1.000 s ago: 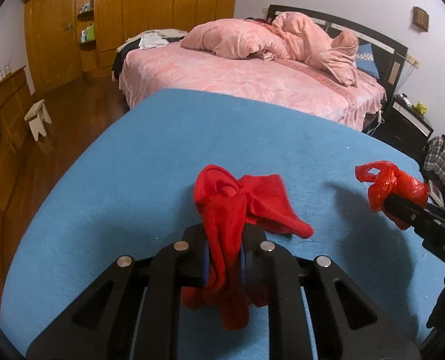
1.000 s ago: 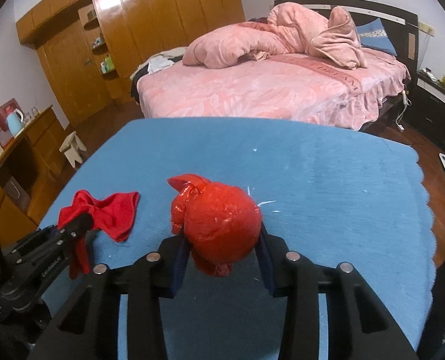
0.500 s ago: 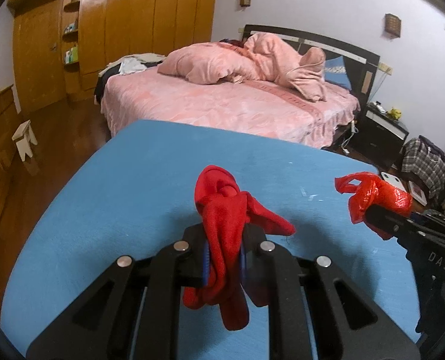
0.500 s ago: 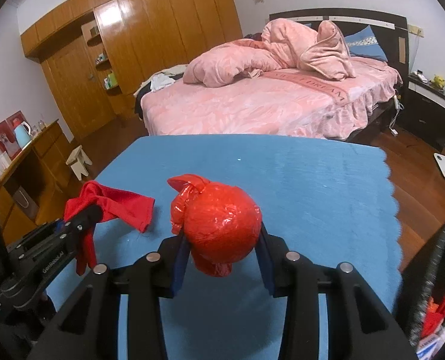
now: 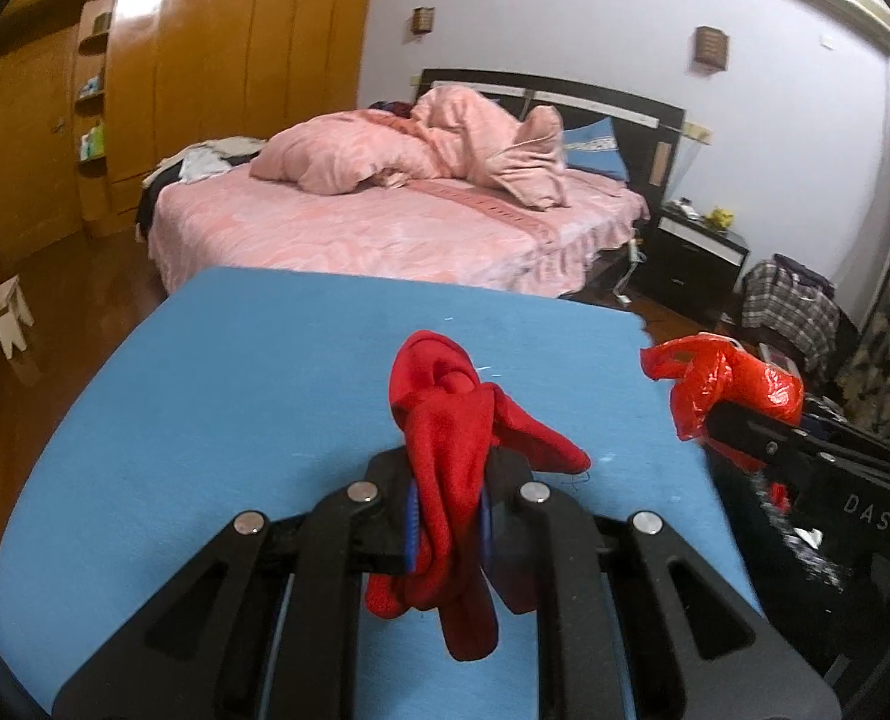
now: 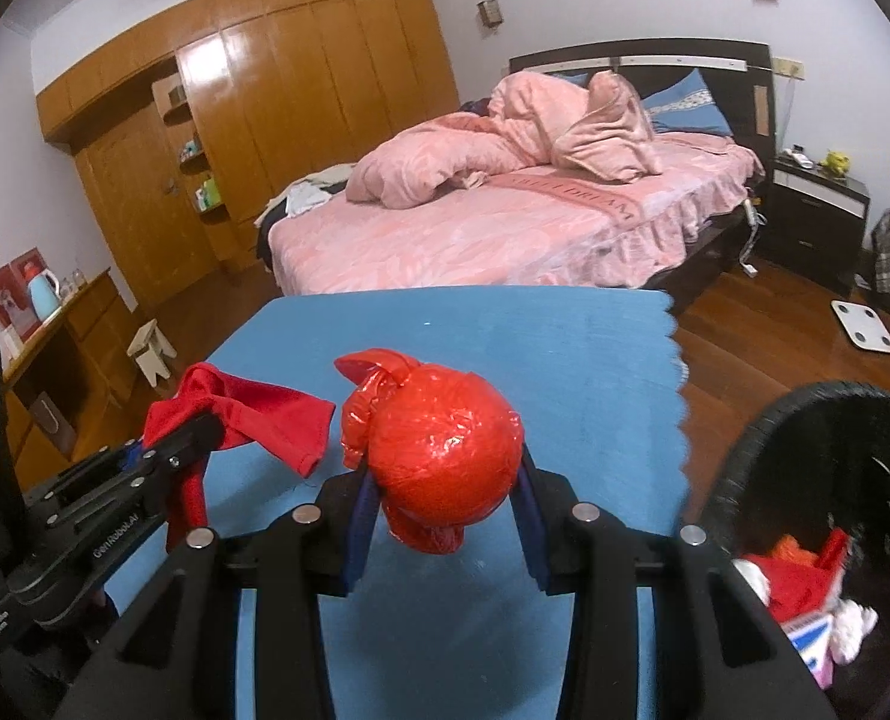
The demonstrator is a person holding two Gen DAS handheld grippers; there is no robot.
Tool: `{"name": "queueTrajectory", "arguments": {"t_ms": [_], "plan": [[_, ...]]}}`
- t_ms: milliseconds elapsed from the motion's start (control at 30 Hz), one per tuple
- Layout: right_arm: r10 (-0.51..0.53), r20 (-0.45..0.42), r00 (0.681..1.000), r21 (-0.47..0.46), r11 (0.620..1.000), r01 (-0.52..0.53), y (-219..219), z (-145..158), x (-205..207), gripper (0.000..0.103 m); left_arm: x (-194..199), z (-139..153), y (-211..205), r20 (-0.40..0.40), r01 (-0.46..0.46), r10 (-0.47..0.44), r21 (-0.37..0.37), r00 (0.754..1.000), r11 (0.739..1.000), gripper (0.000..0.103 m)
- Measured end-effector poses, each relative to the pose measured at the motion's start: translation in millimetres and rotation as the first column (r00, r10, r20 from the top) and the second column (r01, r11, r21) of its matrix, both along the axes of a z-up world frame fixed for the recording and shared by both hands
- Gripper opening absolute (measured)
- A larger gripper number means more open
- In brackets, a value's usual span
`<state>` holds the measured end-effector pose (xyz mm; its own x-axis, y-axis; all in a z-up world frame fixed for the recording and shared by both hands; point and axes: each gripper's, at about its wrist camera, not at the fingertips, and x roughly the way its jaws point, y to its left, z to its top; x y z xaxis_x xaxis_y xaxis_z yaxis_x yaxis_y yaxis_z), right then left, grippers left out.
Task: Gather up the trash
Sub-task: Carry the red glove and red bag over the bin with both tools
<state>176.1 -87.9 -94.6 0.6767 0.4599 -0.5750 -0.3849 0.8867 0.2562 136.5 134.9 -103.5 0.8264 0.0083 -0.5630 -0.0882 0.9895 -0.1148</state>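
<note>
Red plastic ball point(image 6: 445, 450) sits clamped in the right gripper point(image 6: 445, 516) beside the bin point(image 6: 763, 438); left gripper point(image 5: 448, 516) pinches a red cloth point(image 5: 451, 432).

Both tools are matte black plastic. The left gripper point(image 5: 448, 531) has ribbed blue pads, cut-out linkage arms and four silver round screw heads. The right gripper point(image 6: 441, 522) matches it, with dark blue pads; its side bears white letters "DAS".
</note>
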Motion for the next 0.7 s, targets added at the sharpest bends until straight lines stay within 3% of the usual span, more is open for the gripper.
{"name": "queueTrajectory", "arguments": {"t_ms": [467,700], "plan": [[-0.114,0.019,0.993,0.015,0.993,0.113,-85,11,-52,0.04,-35,14,-68,0.035,0.143,-0.143,-0.004,0.989,0.99,0.013],[-0.212,0.04,0.976,-0.002,0.977,0.213,-134,13,-66,0.04,-35,17,-113,0.043,0.246,-0.246,-0.009,0.968,0.969,0.013]]}}
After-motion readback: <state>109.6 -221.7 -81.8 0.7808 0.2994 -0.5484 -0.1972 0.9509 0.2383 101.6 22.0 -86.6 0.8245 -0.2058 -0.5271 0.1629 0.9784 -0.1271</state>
